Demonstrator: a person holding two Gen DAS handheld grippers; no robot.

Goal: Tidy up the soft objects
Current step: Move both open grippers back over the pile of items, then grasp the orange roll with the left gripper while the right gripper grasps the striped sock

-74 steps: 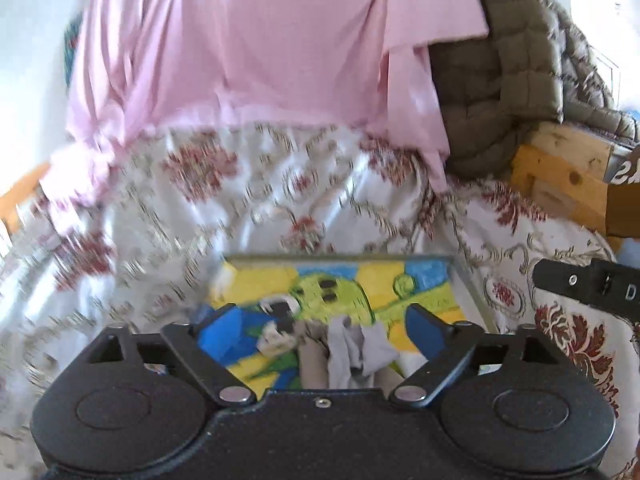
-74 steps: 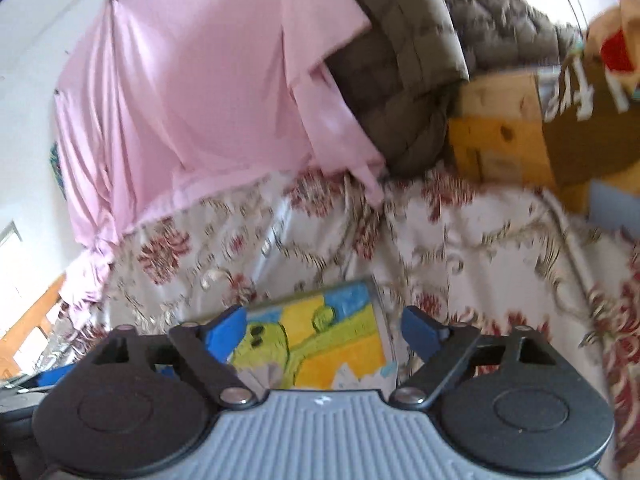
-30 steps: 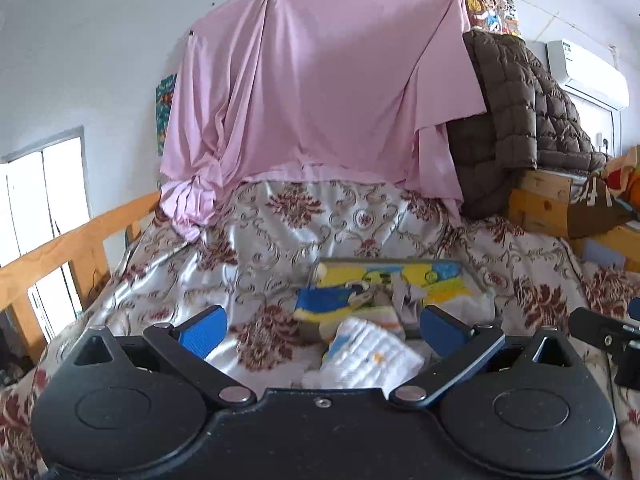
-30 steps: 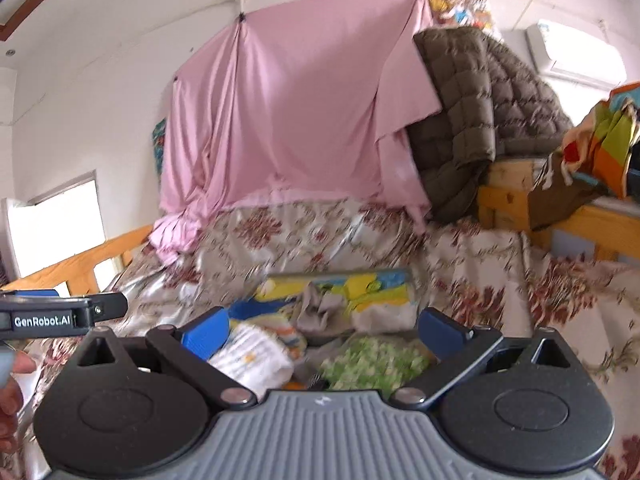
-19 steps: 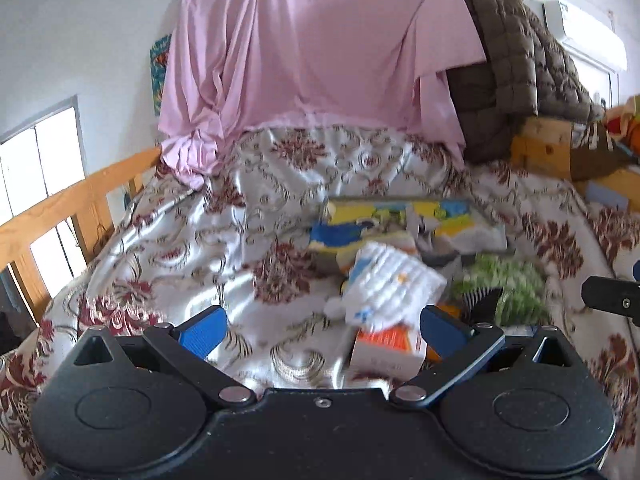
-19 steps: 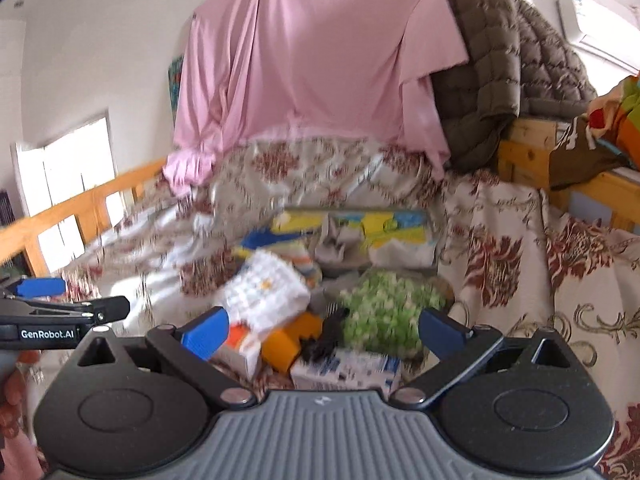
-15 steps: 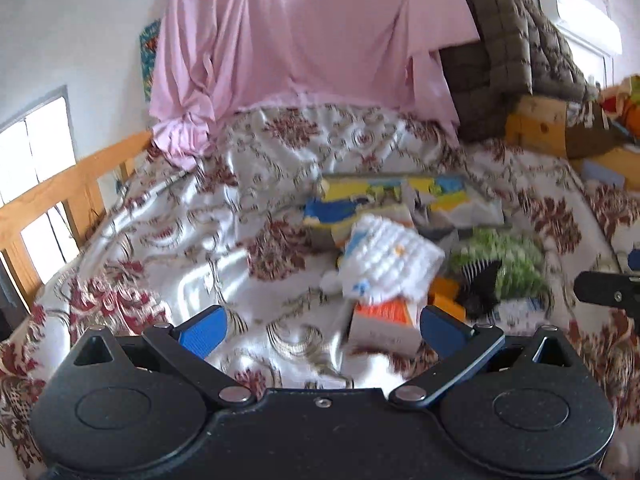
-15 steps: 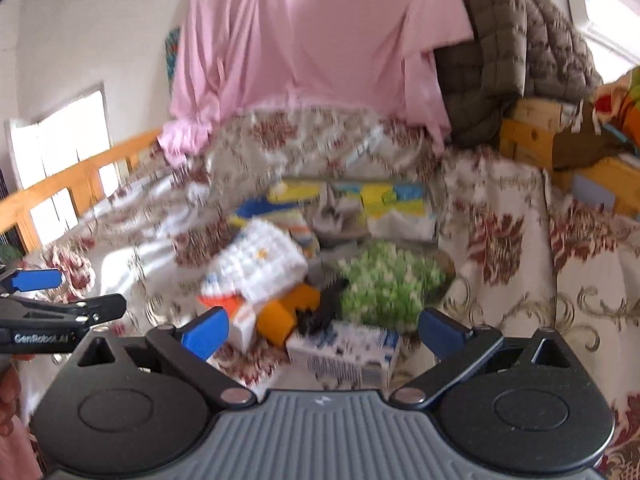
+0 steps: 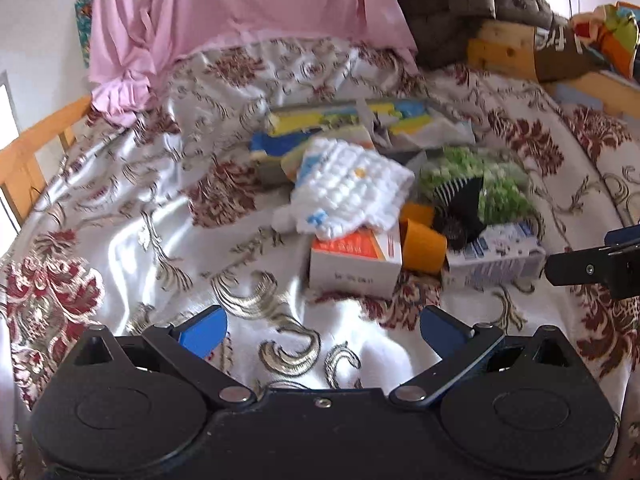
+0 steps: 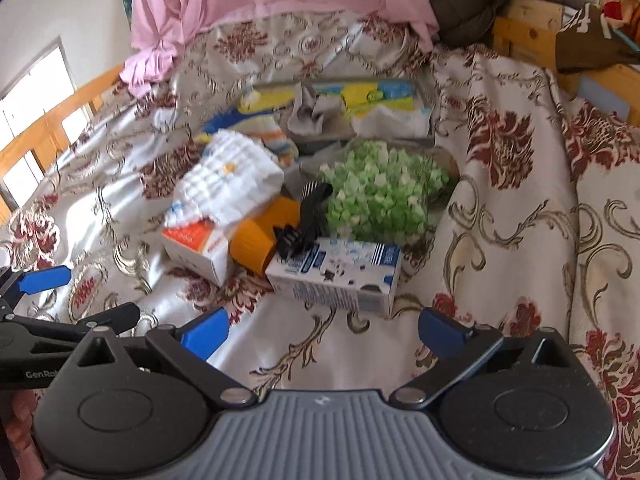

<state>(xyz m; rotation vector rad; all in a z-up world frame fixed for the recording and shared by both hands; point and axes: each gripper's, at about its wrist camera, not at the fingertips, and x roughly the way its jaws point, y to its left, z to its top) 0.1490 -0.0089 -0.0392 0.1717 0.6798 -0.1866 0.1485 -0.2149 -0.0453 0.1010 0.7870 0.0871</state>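
Clutter lies ahead of both my grippers on the floral bedspread (image 9: 132, 216), and neither holds anything: my left gripper (image 9: 320, 326) and my right gripper (image 10: 322, 328) both stand with jaws spread wide over bare cloth. The white knitted cloth (image 9: 352, 190) sits straight ahead of the left jaws, draped over the orange-and-white box (image 9: 354, 262), its long side running up-left to down-right. From the right it lies ahead and to the left, so I judge my left hand the nearer. The green fluffy cloth (image 10: 376, 196) lies dead ahead of my right jaws, behind the blue-and-white carton (image 10: 336, 276). Only the right view shows the grey rag (image 10: 310, 114) in the colourful tray (image 10: 360, 94) clearly; the left view blurs it.
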